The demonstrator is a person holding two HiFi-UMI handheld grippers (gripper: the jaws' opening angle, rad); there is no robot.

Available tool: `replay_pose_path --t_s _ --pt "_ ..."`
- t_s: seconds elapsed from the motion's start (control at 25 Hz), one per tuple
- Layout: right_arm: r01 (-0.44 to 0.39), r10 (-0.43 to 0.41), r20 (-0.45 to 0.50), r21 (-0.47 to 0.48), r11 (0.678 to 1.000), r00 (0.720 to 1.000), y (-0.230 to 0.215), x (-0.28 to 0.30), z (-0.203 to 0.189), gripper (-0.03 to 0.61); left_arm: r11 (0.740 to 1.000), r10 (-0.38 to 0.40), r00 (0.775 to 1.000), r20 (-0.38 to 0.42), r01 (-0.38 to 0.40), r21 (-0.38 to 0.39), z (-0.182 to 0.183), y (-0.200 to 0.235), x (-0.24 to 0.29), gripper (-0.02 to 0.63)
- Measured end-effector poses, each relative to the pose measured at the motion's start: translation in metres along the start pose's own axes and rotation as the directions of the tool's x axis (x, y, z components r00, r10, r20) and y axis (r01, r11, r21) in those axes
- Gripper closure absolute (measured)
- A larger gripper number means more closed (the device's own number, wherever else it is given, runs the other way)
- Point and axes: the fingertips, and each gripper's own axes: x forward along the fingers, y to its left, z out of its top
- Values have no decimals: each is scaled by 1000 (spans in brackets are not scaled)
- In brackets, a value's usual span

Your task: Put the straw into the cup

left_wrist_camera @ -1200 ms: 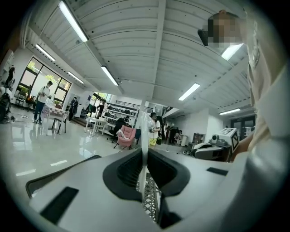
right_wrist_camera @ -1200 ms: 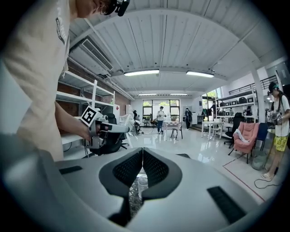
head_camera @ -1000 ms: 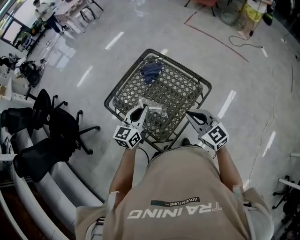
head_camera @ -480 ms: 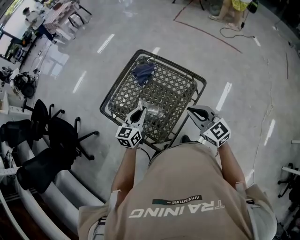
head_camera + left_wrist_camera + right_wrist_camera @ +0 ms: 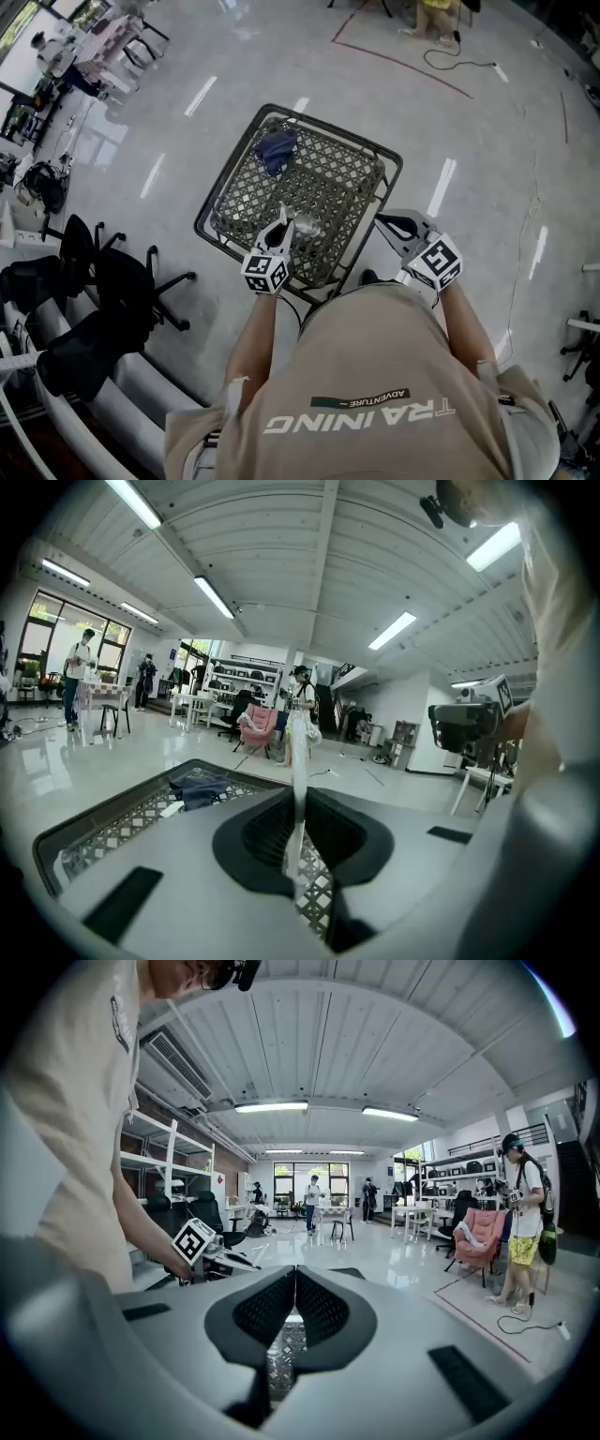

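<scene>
One square table with a metal lattice top and dark rim stands on the glossy floor, set corner-on to the person holding the grippers.

- Blue cloth: bunched on the lattice, close to the far corner.
- Left gripper: reaches in over the near edge of the table, tips pointing toward the middle. Jaws are pressed together on the straw, a thin pale strip. It stands upright between the pads and rises well above them.
- Right gripper: held at the table's right-hand edge, tips about level with the rim, well apart from the left gripper. Jaws are closed, pads meeting at the tips, with nothing between them; only lattice shows through the gap lower down.
- Cup: clear plastic, on the lattice inward of the near corner, just beside the left gripper's tips. Upright or on its side: cannot tell from the head view.
</scene>
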Motion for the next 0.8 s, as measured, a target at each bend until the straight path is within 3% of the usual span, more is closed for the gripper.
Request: replay_pose_path --t_s 0.48,0.56,0.68,0.8 --pt "6 -6 -5 -11 1000 1000 -4 -29 3 560 999 36 999 -35 -35 15 -26 -4 18 568" --pt "0 0 -5 -10 1000 1000 -1 -31 4 560 998 43 999 -22 -42 35 -23 -6 16 565" --pt "-6 6 -4 0 1000 1000 4 -35 1 560 997 44 999 15 -45 60 -12 -13 9 510" --pt "-21 21 10 -1 1000 1000 8 -36 2 560 994 63 996 63 -68 83 5 -20 -2 509"
